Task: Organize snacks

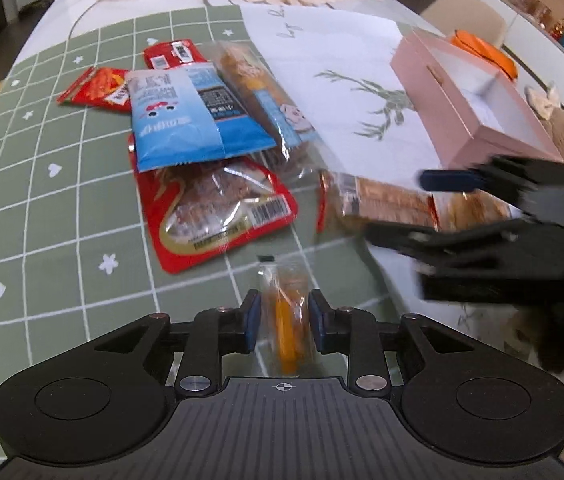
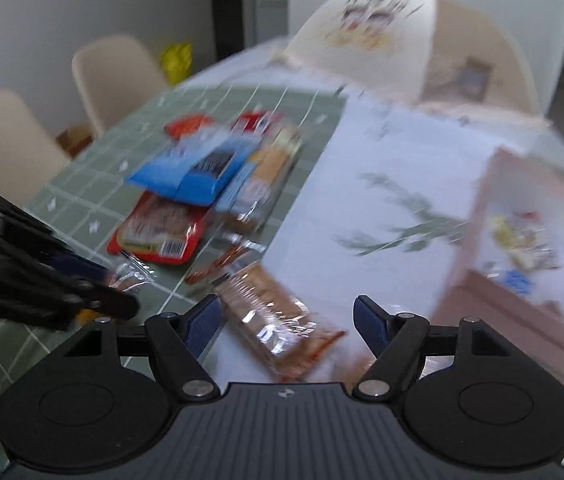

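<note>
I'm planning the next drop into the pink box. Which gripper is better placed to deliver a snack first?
Left. The left gripper has its jaws on the small orange snack, while the right gripper is open over the brown cracker pack, beside the pink box.

open r gripper [image 2: 285, 322] over cracker pack [image 2: 270, 312]

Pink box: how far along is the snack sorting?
Early stage. Done: the pink box already holds a few small packets. In hand: the left claw is shut on a small clear snack stick; the right claw is open around a cracker pack on the table. Left: the pile with the blue bag and the red pouch on the green mat.
</note>
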`<move>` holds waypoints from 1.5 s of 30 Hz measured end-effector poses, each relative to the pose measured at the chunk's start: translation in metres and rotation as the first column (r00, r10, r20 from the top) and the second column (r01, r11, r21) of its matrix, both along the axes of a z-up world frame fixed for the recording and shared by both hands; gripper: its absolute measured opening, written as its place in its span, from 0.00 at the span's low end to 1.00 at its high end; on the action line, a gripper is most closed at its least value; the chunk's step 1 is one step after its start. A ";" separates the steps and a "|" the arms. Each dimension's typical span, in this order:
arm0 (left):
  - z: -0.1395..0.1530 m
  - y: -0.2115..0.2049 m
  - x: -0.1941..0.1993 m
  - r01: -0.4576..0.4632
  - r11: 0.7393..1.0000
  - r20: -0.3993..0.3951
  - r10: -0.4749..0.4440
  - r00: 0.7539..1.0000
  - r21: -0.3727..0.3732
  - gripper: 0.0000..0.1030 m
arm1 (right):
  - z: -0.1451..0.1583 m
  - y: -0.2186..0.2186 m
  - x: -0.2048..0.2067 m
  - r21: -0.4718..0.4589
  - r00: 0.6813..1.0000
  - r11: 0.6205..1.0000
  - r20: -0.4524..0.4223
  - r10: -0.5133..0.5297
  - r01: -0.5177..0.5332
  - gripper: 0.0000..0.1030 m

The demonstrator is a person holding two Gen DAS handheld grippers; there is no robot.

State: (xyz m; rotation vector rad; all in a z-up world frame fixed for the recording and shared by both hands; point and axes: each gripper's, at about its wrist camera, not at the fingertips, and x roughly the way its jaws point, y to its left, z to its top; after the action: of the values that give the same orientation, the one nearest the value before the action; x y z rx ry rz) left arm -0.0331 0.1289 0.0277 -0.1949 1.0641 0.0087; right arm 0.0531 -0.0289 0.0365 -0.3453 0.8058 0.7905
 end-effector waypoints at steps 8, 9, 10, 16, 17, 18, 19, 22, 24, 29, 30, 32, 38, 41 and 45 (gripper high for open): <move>-0.006 -0.017 -0.002 0.048 0.997 -0.040 -0.046 0.998 0.058 0.31 | -0.004 0.009 -0.005 0.019 0.997 1.000 -0.074 0.010 -0.008 0.33; -0.006 -0.019 0.000 0.051 0.997 -0.038 -0.049 0.998 0.059 0.31 | -0.002 0.004 -0.010 0.028 0.997 1.000 -0.075 0.003 -0.001 0.33; -0.006 -0.021 0.001 0.055 0.996 -0.036 -0.052 0.998 0.064 0.31 | 0.003 -0.004 -0.015 0.040 0.997 0.999 -0.071 -0.006 0.008 0.33; -0.006 -0.038 0.008 0.084 0.992 -0.033 -0.081 0.996 0.095 0.26 | 0.033 -0.069 -0.038 0.102 0.990 0.987 -0.074 -0.116 0.123 0.33; -0.006 -0.039 0.009 0.096 0.994 -0.026 -0.094 0.995 0.061 0.26 | 0.036 -0.080 -0.042 0.108 0.987 0.983 -0.076 -0.139 0.147 0.33; -0.006 -0.042 0.009 0.114 0.993 -0.015 -0.114 0.993 0.022 0.26 | 0.039 -0.095 -0.045 0.111 0.982 0.977 -0.078 -0.173 0.181 0.33; -0.005 -0.047 0.008 0.129 0.992 -0.007 -0.129 0.992 0.005 0.25 | 0.041 -0.109 -0.047 0.106 0.975 0.970 -0.075 -0.209 0.217 0.33; 0.009 -0.067 0.005 0.191 0.980 0.053 -0.188 0.981 -0.050 0.24 | 0.041 -0.143 -0.053 0.066 0.947 0.945 -0.049 -0.318 0.321 0.33; 0.030 -0.075 0.007 0.226 0.966 0.118 -0.212 0.970 -0.125 0.24 | 0.045 -0.164 -0.056 0.059 0.928 0.926 -0.037 -0.371 0.373 0.33; 0.109 -0.097 0.032 0.337 0.930 0.346 -0.272 0.898 -0.144 0.24 | 0.085 -0.200 -0.050 0.184 0.886 0.872 0.017 -0.464 0.453 0.33; 0.127 -0.100 0.041 0.360 0.922 0.387 -0.281 0.878 -0.145 0.25 | 0.095 -0.203 -0.045 0.214 0.878 0.861 0.027 -0.478 0.462 0.33; 0.158 -0.107 0.063 0.386 0.911 0.455 -0.285 0.843 -0.145 0.25 | 0.115 -0.207 -0.029 0.269 0.861 0.838 0.054 -0.506 0.475 0.33; 0.205 -0.117 0.156 0.328 0.927 0.415 -0.229 0.880 -0.184 0.30 | 0.167 -0.195 0.059 0.307 0.815 0.795 0.096 -0.572 0.522 0.64; 0.188 -0.100 0.155 0.307 0.926 0.413 -0.198 0.889 -0.218 0.30 | 0.170 -0.196 0.074 0.304 0.794 0.776 0.090 -0.601 0.553 0.65; 0.126 -0.056 0.144 0.207 0.951 0.322 -0.126 0.938 -0.232 0.30 | 0.137 -0.195 0.072 0.279 0.807 0.783 0.044 -0.589 0.556 0.74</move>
State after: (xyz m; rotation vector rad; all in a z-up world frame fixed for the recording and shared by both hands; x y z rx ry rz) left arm 0.1113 0.0725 0.1534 -0.3336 0.7671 -0.3106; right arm 0.1248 -0.2238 0.1740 0.0894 0.6256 0.2784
